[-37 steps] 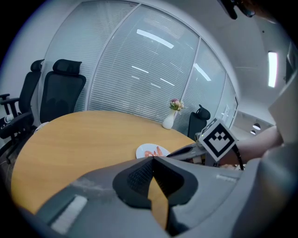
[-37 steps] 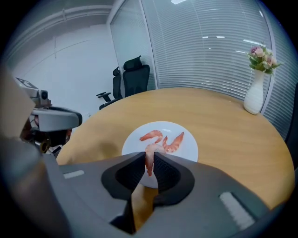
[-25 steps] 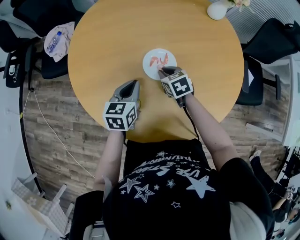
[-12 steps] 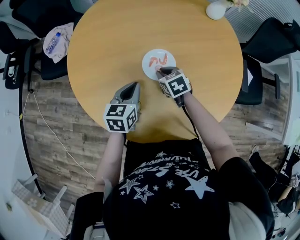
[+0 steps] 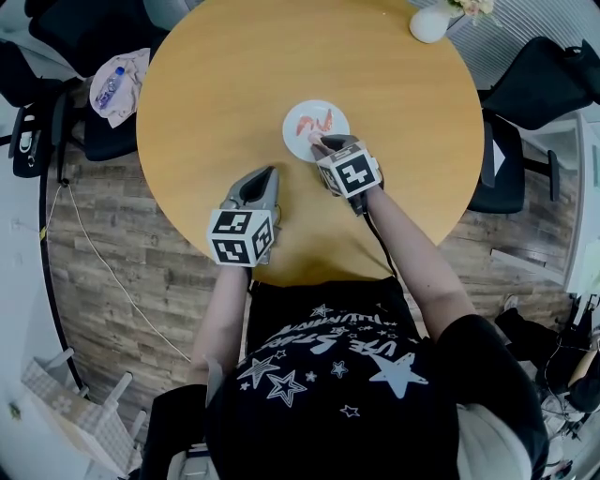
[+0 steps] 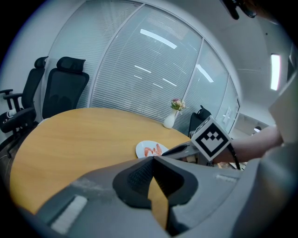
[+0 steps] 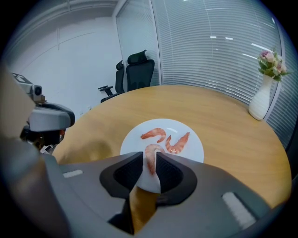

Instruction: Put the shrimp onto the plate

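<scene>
- Right hand-held gripper (image 7: 149, 163): jaws are narrow and pinch one pink shrimp (image 7: 151, 157) between them.
- Position: the held shrimp sits over the near rim of the white plate (image 7: 192, 151). Whether it touches the plate cannot be told.
- Plate contents: two more shrimp (image 7: 153, 134) lie on it side by side, just beyond the held one.
- Left hand-held gripper (image 6: 152, 160): jaw tips are together, with nothing between them.
- Head view: the left hand-held gripper (image 5: 263, 175) is over the round wooden surface (image 5: 225, 75). It is to the left of the plate (image 5: 317, 105), apart from it and nearer the person.
- The right hand-held gripper (image 5: 315, 142) has its tips at the plate's near edge.
- A white vase (image 5: 428, 21) with flowers stands at the far edge of the surface, well apart from the plate.
</scene>
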Motion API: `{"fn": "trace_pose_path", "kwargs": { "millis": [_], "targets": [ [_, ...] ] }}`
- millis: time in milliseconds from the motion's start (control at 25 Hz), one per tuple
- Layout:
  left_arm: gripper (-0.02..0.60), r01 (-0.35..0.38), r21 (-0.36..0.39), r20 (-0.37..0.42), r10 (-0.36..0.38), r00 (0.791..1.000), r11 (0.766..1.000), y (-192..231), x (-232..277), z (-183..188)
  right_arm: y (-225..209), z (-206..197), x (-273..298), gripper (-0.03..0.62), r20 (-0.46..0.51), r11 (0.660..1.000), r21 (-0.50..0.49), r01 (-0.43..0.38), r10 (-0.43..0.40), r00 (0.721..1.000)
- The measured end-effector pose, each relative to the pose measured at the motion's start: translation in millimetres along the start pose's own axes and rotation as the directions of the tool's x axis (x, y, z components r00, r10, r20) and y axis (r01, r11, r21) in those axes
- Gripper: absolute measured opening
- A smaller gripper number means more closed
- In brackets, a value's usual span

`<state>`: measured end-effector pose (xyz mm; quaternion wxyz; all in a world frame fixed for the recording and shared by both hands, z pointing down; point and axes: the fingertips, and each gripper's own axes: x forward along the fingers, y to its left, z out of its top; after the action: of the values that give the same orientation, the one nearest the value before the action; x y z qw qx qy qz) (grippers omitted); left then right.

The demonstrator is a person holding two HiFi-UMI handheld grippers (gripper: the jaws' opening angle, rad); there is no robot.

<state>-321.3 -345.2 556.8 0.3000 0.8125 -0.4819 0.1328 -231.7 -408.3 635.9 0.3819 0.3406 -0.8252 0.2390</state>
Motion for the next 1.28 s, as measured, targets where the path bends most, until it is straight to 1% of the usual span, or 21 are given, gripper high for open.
{"fn": "trace_pose_path", "kwargs": {
  "millis": [160, 320, 560, 680, 800, 960, 1120, 1280],
  "targets": [
    [0.002, -0.016, -0.006, 0.013, 0.016, 1.0, 1.0, -2, -6, 1, 1, 2, -9, 0.091, 0.014, 1.0, -0.008, 0.003, -0.003, 1.0],
    [0.002, -0.038, -0.016, 0.03, 0.039, 0.999, 0.999, -7, -16, 2, 5, 4, -21, 0.091, 0.033, 1.0, -0.026, -0.012, 0.013, 0.999],
    [0.002, -0.101, -0.03, 0.057, 0.102, 0.993, 0.994, -21, -31, -2, 10, 3, -42, 0.091, 0.075, 0.997, -0.05, -0.051, 0.054, 0.996],
    [0.002, -0.136, -0.04, 0.073, 0.139, 0.988, 0.99, -33, -40, -5, 12, 1, -59, 0.089, 0.107, 0.996, -0.058, -0.071, 0.077, 0.991],
    [0.002, -0.169, -0.032, 0.092, 0.171, 0.981, 0.985, -49, -48, -3, 12, 1, -77, 0.087, 0.14, 0.993, -0.07, -0.095, 0.104, 0.985],
    [0.002, -0.221, -0.034, 0.127, 0.223, 0.966, 0.975, -68, -62, -1, 14, 0, -97, 0.086, 0.167, 0.987, -0.096, -0.132, 0.147, 0.975],
    [0.002, -0.246, -0.037, 0.141, 0.248, 0.958, 0.969, -95, -72, -9, 12, -14, -122, 0.08, 0.189, 0.983, -0.103, -0.152, 0.17, 0.967],
    [0.002, -0.277, -0.053, 0.163, 0.282, 0.945, 0.959, -117, -80, -14, 11, -28, -141, 0.078, 0.193, 0.976, -0.13, -0.175, 0.198, 0.961]
  ]
}}
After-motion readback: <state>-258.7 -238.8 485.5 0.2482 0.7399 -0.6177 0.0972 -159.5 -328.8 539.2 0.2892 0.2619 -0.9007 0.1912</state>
